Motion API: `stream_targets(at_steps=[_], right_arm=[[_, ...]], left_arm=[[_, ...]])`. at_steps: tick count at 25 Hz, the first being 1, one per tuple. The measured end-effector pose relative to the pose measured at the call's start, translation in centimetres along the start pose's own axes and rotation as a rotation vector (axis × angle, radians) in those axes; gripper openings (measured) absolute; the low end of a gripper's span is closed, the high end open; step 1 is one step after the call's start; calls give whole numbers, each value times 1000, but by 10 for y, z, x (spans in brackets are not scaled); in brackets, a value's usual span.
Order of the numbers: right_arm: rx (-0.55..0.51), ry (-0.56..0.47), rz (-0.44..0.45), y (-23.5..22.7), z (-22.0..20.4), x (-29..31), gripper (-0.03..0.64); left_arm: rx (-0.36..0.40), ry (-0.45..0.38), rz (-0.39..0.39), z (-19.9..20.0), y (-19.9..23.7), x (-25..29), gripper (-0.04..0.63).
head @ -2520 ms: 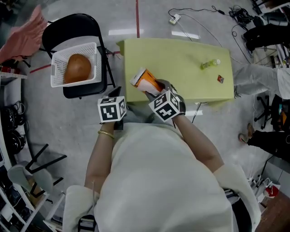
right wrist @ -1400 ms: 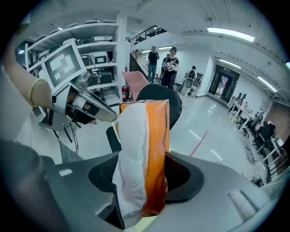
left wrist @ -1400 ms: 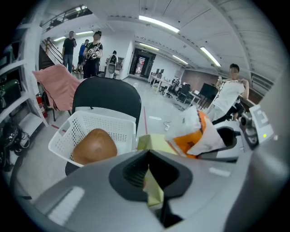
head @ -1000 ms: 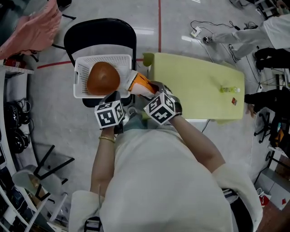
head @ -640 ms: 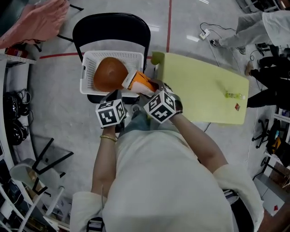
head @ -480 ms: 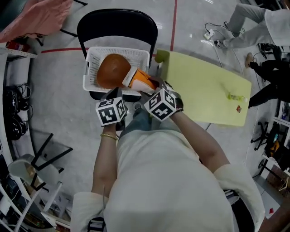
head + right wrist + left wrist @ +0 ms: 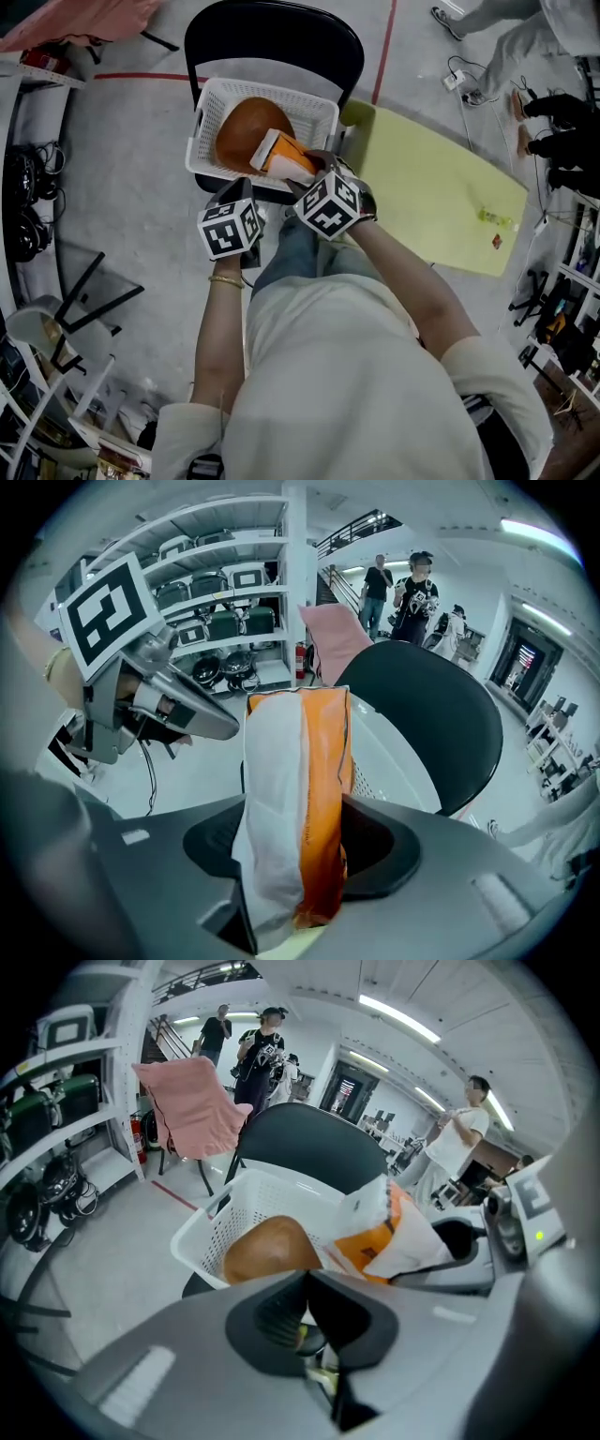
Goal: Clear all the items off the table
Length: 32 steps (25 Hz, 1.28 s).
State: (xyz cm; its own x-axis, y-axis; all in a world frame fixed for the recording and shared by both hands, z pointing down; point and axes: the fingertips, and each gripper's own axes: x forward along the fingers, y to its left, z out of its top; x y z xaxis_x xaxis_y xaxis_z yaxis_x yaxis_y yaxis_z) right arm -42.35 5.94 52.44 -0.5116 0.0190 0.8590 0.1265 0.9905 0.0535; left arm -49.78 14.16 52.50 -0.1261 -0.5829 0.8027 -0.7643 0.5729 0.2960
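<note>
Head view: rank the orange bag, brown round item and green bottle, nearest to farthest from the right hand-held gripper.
1. Orange bag, held in the right hand-held gripper.
2. Brown round item, in the basket.
3. Green bottle, far right on the table.

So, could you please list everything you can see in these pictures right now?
chair: one, black, left of the table
basket: one, white, on the chair seat
round thing: one, brown, inside the basket
packet: one, orange and white, over the basket's near edge
table: one, yellow-green, right of the chair
bottle: one, green, at the table's far end
small item: one, red, beside the bottle
cloth: one, pink, draped over a stand behind the chair
right gripper: one, grey, shut on the packet
left gripper: one, grey, shut and empty, near the basket
</note>
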Motion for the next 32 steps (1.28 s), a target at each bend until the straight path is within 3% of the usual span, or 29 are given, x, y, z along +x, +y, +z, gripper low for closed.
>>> stream_targets(at_steps=[25, 32], right_arm=[[-128, 82, 113, 13, 29, 115, 250], [-115, 97, 112, 12, 32, 137, 257]], left_arm=[[-194, -32, 101, -5, 71, 29, 9], [-235, -50, 109, -3, 82, 34, 9]])
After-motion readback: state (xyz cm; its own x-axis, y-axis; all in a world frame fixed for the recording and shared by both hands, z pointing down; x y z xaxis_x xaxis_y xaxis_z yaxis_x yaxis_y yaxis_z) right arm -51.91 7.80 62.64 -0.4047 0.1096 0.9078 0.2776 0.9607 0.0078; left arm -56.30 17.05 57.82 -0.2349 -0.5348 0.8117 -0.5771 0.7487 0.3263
